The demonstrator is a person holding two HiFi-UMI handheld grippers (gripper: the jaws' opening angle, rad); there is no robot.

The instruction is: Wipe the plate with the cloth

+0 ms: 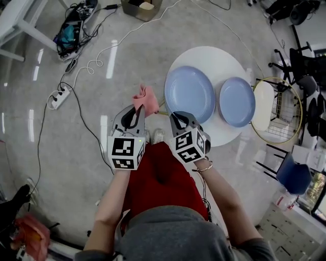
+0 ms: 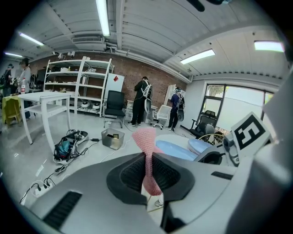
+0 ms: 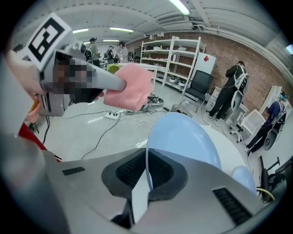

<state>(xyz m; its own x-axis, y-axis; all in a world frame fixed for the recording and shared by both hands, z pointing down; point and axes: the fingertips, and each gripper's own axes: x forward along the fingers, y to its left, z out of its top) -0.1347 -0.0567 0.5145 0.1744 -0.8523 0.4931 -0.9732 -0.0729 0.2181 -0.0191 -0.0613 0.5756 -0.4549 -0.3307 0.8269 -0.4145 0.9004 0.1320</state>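
Note:
My left gripper (image 1: 136, 109) is shut on a pink cloth (image 1: 145, 98), which sticks up in a bunch beyond the jaws (image 2: 147, 141). To its right, my right gripper (image 1: 175, 116) is shut on the near rim of the larger light-blue plate (image 1: 190, 93). The right gripper view shows that rim (image 3: 181, 137) pinched edge-on between the pads (image 3: 158, 171). The plate lies over the left part of a round white table (image 1: 214, 58). The cloth hangs left of the plate and does not touch it. A smaller blue plate (image 1: 237, 101) rests on the table's right side.
A power strip (image 1: 59, 97) and cables trail over the grey floor to the left, with a bag of gear (image 1: 71, 33) and a cardboard box (image 1: 142, 7) farther off. A round wire-frame stand (image 1: 282, 112) and a blue chair (image 1: 293, 176) sit right of the table. People stand by distant shelves.

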